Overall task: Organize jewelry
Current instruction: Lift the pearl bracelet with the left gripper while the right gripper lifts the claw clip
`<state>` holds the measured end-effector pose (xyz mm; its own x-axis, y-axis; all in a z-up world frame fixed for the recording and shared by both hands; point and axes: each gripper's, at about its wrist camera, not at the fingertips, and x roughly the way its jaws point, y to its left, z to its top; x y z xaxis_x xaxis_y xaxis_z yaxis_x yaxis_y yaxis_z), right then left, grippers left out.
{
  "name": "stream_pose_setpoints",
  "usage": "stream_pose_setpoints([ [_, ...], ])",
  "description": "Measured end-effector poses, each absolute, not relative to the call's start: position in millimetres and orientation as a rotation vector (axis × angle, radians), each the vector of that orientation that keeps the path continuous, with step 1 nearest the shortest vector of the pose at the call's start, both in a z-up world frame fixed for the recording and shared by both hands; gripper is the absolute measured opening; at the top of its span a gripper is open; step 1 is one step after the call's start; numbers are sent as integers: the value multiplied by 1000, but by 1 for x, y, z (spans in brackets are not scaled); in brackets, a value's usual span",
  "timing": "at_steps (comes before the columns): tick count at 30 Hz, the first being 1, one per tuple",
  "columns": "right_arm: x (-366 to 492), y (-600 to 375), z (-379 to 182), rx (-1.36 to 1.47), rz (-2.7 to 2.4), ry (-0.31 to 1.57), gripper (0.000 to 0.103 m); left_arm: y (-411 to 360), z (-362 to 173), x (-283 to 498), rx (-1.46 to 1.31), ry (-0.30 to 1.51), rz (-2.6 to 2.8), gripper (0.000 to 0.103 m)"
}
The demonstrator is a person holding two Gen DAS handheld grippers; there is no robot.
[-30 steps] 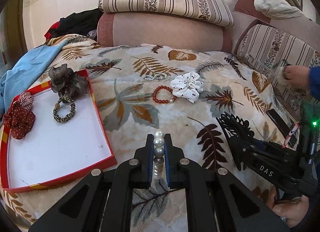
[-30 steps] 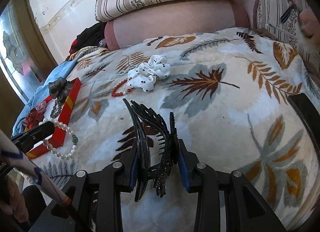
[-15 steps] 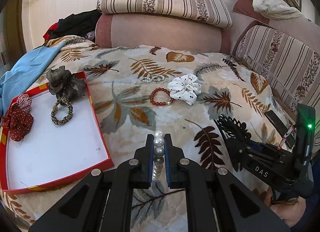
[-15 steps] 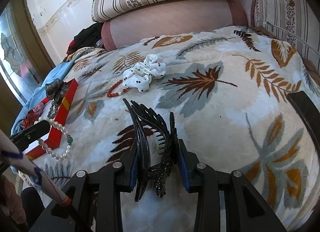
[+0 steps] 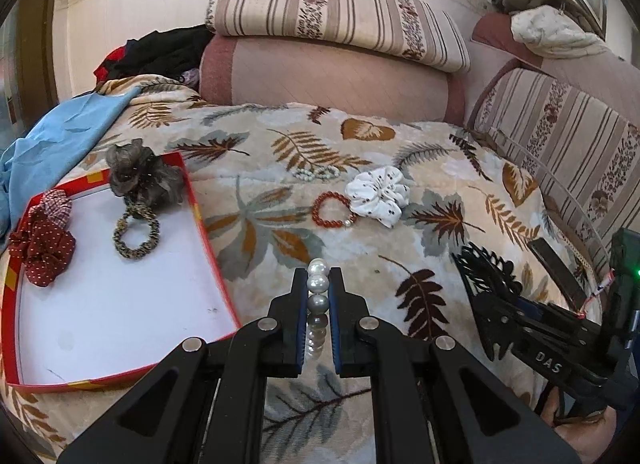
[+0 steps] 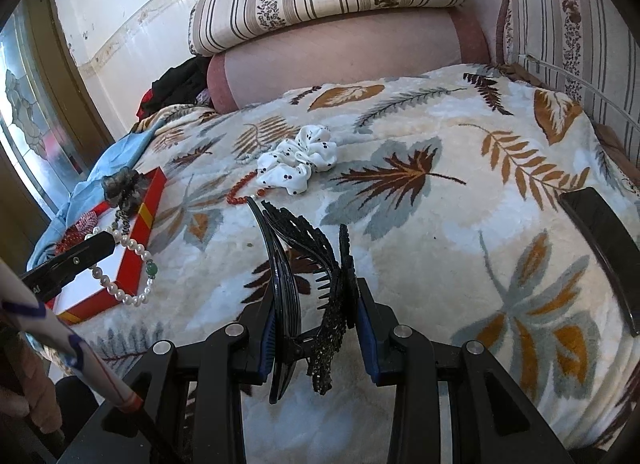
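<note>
Carrying step: left tongs (image 5: pixel 318 296) clench a pearl bracelet (image 5: pixel 318 284) just right of the red tray (image 5: pixel 208 223); right tongs (image 6: pixel 316 304) grip a black hair claw (image 6: pixel 304 256) farther right. Next, probably lower both into the tray.

Plush fleece blanket (image 5: pixel 400 232), matt, deep nap, printed leaf pattern. Pearl bracelet (image 5: pixel 318 292): smooth glossy beads, white to grey sheen; one green glassy bead (image 6: pixel 151 270) seen from the right wrist. Black hair claw (image 6: pixel 304 264): glossy hard plastic, one side rough and glittery. Left gripper (image 5: pixel 318 284) and right gripper (image 6: pixel 316 304): matt black plastic bodies, blue rubbery pads, bright metal pins. Tray (image 5: pixel 208 232): red glossy card rim, flat white matt floor, scuffed. White scrunchie (image 5: pixel 380 193): soft cloth, dotted. Red bead bracelet (image 5: pixel 332 209): polished, shiny. Grey scrunchie (image 5: pixel 140 175): sheer gauzy fabric. Bolsters (image 5: pixel 332 15): woven striped cloth, matt.
</note>
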<state>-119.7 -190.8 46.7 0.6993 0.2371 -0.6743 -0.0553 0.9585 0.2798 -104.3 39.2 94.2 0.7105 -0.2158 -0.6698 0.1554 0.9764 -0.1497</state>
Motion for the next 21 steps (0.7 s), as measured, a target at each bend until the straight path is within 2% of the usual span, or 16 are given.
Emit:
stream_pose_setpoints([
  [21, -130, -149, 81, 210, 261, 756, 37, 125, 113, -122, -178, 681, -45, 9],
])
